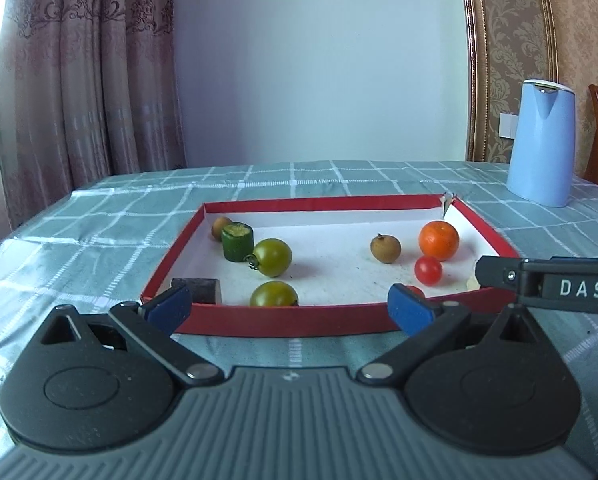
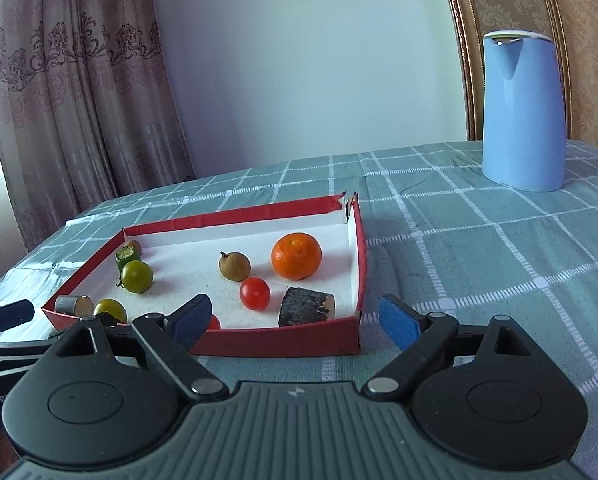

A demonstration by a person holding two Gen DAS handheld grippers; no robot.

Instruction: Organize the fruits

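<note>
Both the left gripper and the right gripper hover just short of the shallow red cardboard tray's near wall, jaws spread wide and holding nothing, probably so either can drop onto a fruit. Inside lie the round orange mandarin, the small red cherry tomato and two green tomatoes (wood chunks sit among them).

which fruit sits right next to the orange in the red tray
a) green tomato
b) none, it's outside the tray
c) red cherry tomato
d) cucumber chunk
c: the red cherry tomato lies just in front of the orange inside the red tray; the green ones are on the far left.
</note>
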